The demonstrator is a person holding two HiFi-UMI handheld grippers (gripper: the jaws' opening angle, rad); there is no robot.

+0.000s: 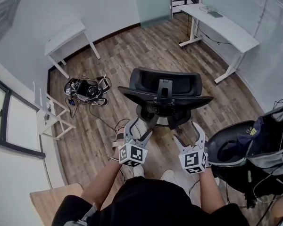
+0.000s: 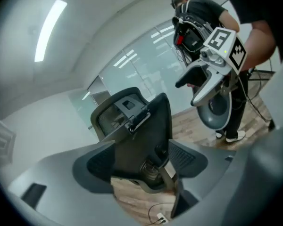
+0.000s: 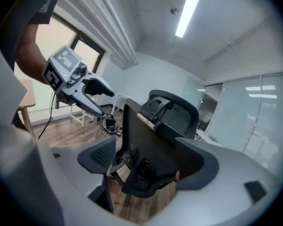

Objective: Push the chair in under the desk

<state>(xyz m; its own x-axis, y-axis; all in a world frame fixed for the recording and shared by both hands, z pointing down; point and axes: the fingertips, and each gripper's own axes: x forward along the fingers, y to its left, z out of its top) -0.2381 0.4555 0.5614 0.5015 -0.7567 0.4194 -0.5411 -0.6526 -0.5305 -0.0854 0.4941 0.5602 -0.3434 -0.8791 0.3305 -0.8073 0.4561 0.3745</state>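
Your left hand-held gripper (image 1: 139, 129) and right hand-held gripper (image 1: 188, 135) gape wide and empty; brace both evenly on the chair (image 1: 162, 94) at centre frame.

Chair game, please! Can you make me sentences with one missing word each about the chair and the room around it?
The chair is coloured ____. The floor under it is made of ____. The left hand-held gripper and the right hand-held gripper both have jaws that are ____, holding nothing. The long desk is coloured ____.
Missing words: black, wood, open, white.
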